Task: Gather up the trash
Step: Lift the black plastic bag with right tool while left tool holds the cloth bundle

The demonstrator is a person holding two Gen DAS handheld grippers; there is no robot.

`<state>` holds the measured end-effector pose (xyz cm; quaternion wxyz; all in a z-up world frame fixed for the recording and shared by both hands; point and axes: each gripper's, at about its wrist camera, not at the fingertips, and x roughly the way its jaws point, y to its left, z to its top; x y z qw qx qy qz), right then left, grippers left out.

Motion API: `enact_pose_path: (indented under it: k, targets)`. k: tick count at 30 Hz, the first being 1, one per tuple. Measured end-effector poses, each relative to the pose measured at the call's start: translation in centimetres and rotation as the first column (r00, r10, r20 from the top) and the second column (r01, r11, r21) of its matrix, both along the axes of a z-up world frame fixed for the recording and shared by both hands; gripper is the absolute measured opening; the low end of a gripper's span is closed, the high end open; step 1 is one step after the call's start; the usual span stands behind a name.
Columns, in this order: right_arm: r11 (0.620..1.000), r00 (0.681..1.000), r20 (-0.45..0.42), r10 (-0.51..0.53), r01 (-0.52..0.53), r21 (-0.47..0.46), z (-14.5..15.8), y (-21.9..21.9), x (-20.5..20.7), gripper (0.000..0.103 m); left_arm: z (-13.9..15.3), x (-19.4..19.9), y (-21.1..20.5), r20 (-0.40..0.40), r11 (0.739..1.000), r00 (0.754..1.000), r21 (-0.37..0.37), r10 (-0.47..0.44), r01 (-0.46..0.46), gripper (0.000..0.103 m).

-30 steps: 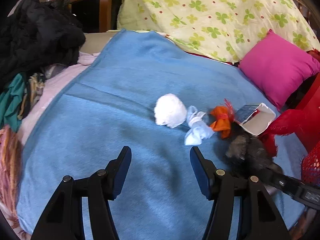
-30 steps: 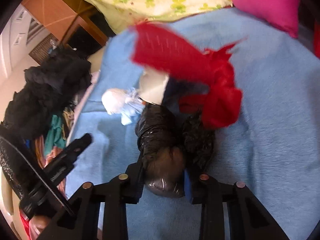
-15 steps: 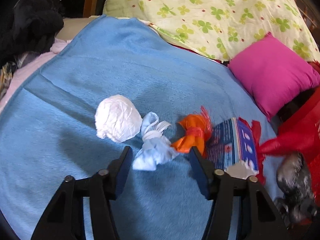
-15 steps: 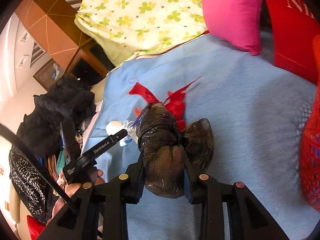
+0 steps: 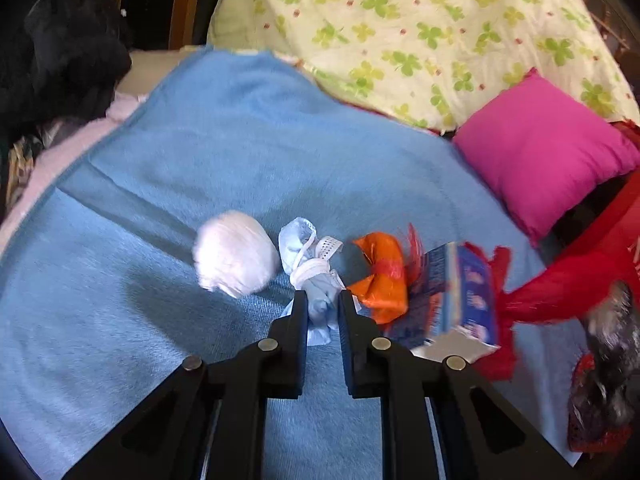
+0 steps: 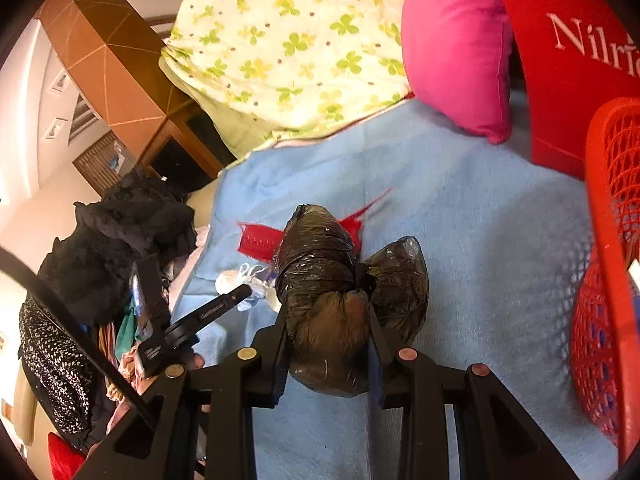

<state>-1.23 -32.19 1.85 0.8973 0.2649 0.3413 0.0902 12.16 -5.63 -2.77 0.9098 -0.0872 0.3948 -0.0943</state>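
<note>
Trash lies on a blue blanket (image 5: 248, 152). My left gripper (image 5: 322, 300) is shut on a knotted light-blue bag (image 5: 316, 280). Beside it lie a white crumpled ball (image 5: 234, 254), an orange knotted bag (image 5: 382, 276), a blue carton (image 5: 460, 300) and a red bag (image 5: 560, 292). My right gripper (image 6: 328, 312) is shut on a black knotted bag (image 6: 324, 280) and holds it above the blanket. The left gripper also shows in the right wrist view (image 6: 224, 304), with the red bag (image 6: 260, 240) behind.
A red mesh basket (image 6: 604, 280) stands at the right edge. A pink cushion (image 5: 548, 152) and a clover-print pillow (image 5: 400, 32) lie at the head of the bed. A pile of dark clothes (image 6: 120, 240) lies on the left.
My left gripper moved forward to the light-blue bag and closed on it. My right gripper lifted the black bag and swung right towards the red basket.
</note>
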Motion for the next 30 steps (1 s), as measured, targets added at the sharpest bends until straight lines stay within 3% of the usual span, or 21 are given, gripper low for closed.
enact_pose_path:
  k: [5,13,21,30]
  targets:
    - [1.0,0.999,0.048,-0.007,0.008,-0.006,0.9,0.2,-0.7,0.033,3.6,-3.7,-0.3,0.116,0.998,0.993,0.062,-0.003,-0.004,0.015]
    - [0.998,0.994,0.11,-0.016,0.022,-0.058,2.1,1.1,-1.9,0.034,7.7,-9.7,-3.2,0.283,0.973,0.955,0.231,-0.082,0.015,0.015]
    - [0.995,0.991,0.124,-0.056,0.066,-0.081,2.3,0.8,-1.8,0.034,8.3,-11.5,-5.3,0.308,0.943,0.94,0.33,-0.146,0.038,0.015]
    - [0.994,0.991,0.129,-0.041,0.053,-0.094,2.5,1.1,-1.8,0.034,8.2,-12.4,-6.8,0.302,0.932,0.938,0.359,-0.169,0.053,0.015]
